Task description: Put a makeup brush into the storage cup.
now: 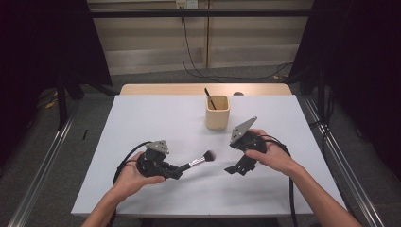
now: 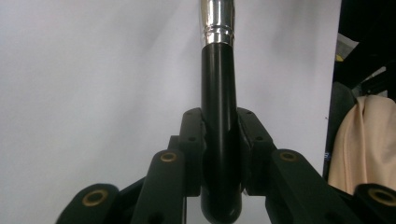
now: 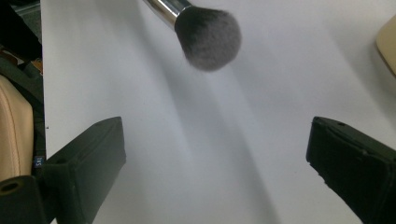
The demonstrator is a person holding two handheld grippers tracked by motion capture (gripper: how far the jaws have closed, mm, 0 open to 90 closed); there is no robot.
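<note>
A makeup brush [image 1: 197, 161] with a black handle, silver ferrule and dark bristle head is held just above the white table [image 1: 142, 118], bristles pointing right. My left gripper [image 1: 177, 171] is shut on its handle; in the left gripper view the pads clamp the black handle [image 2: 219, 93] from both sides. My right gripper [image 1: 236, 169] hangs open to the right of the bristles, tilted down toward the table. In the right gripper view the brush head [image 3: 208, 39] floats ahead of my right gripper [image 3: 215, 140], whose jaws stand wide apart with nothing between them.
A beige square cup [image 1: 217, 112] stands at the table's back centre with a dark stick-like tool [image 1: 208, 96] leaning inside; its rim [image 3: 388, 44] shows at the right gripper view's edge. Cables trail from both grippers. Metal rails run along both sides of the table.
</note>
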